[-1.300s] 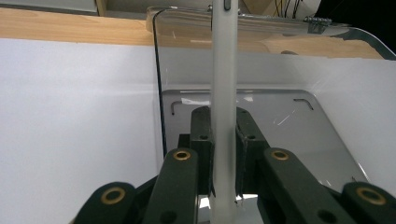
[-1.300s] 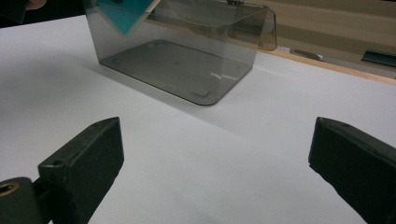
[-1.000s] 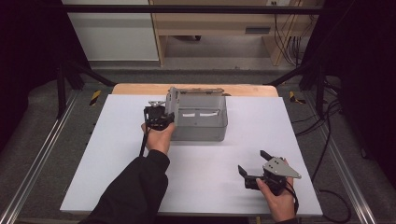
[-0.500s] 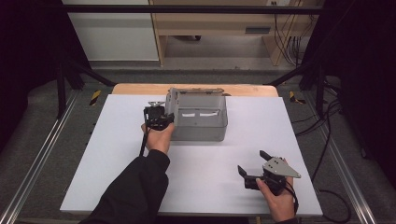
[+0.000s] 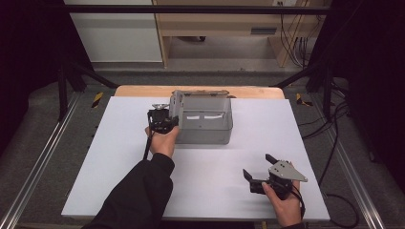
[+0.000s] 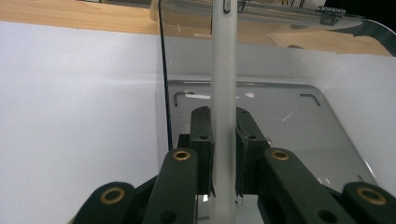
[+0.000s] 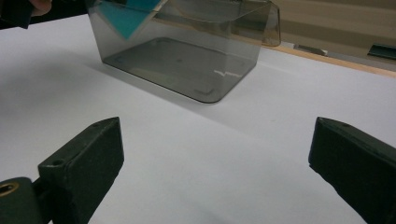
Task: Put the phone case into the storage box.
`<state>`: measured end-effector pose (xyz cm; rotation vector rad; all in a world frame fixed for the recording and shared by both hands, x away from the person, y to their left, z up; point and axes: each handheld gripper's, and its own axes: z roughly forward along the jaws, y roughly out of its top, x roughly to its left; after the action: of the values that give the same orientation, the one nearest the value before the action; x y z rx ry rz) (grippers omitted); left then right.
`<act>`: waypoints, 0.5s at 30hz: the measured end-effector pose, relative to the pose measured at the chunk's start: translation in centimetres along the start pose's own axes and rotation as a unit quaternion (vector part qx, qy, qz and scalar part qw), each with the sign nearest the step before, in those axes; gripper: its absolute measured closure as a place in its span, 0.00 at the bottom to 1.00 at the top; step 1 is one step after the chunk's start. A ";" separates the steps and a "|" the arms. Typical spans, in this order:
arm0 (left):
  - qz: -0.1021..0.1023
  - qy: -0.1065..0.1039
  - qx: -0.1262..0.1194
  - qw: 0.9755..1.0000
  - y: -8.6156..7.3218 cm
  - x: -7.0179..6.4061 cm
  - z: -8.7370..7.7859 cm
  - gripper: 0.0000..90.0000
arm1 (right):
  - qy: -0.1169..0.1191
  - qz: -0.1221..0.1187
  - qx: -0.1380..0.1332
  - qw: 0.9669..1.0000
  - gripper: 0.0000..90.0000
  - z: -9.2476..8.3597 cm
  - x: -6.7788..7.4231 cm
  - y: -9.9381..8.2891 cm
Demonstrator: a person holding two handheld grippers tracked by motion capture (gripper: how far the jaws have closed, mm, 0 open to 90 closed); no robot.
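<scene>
The clear grey box (image 5: 205, 121) is set at the far middle of the white counter (image 5: 105, 157). Its left wall is clamped between the jaws of the left tool (image 5: 163, 119). The right tool (image 5: 260, 174) is held wide open and empty, well apart, at the near right.

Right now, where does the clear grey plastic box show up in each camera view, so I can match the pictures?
High view: clear grey box sits at upper centre on the white tabletop.
Left gripper view: its side wall rises up the middle, clamped in the left gripper.
Right gripper view: box at top centre, beyond the open jaws.
Shared landmark: the white tabletop.
</scene>
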<state>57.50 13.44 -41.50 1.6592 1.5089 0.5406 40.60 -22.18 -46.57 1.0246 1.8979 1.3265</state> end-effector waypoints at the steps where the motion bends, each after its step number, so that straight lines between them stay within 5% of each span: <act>1: 0.000 0.001 0.000 1.000 0.0 0.0 0.0 0.89 | 0.000 0.000 0.000 1.000 0.04 0.0 0.0 0.0; 15: 0.007 0.010 -0.005 1.000 -0.2 -0.1 -0.1 0.89 | 0.004 0.004 0.004 1.000 0.04 0.1 0.1 0.0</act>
<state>57.26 13.34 -41.55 1.6623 1.5085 0.5730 40.61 -22.11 -46.62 1.0338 1.9074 1.3303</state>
